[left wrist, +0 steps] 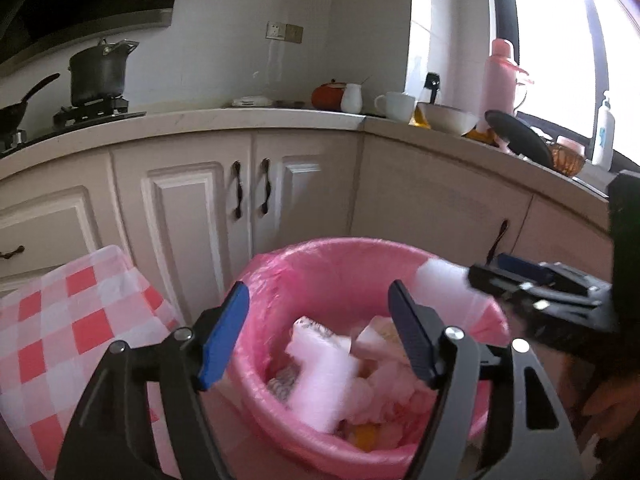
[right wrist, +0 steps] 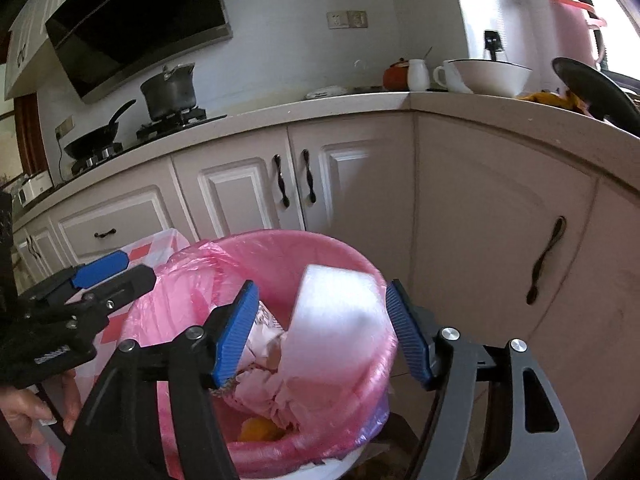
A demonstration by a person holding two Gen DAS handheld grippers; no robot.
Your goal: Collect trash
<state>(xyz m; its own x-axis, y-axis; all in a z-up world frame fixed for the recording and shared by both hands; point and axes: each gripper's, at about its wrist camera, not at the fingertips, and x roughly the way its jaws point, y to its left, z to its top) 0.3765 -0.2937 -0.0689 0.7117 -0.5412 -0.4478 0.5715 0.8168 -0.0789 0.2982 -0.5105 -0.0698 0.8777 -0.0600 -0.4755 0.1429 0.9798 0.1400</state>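
Observation:
A round bin with a pink liner (left wrist: 360, 249) (right wrist: 280, 237) stands on the floor before the cabinets, holding white foam scraps, crumpled paper (left wrist: 384, 364) and an orange peel (right wrist: 256, 429). My left gripper (left wrist: 320, 334) hovers over the bin, open; a blurred white foam piece (left wrist: 320, 384) lies below its fingers, touching neither. Above the bin's right side my right gripper (right wrist: 322, 332) is open. A white foam block (right wrist: 336, 312) sits between its pads with a gap on the left. From the left wrist the right gripper (left wrist: 504, 276) shows with that block (left wrist: 440, 284) at its tips.
A stool under a red-and-white checked cloth (left wrist: 60, 320) stands left of the bin. Cream cabinet doors (left wrist: 192, 208) close in behind. The counter carries a pot on the stove (left wrist: 98, 76), a cup (left wrist: 396, 105), a bowl (right wrist: 490, 76) and a pink thermos (left wrist: 500, 76). A hand (right wrist: 24, 412) holds the left gripper.

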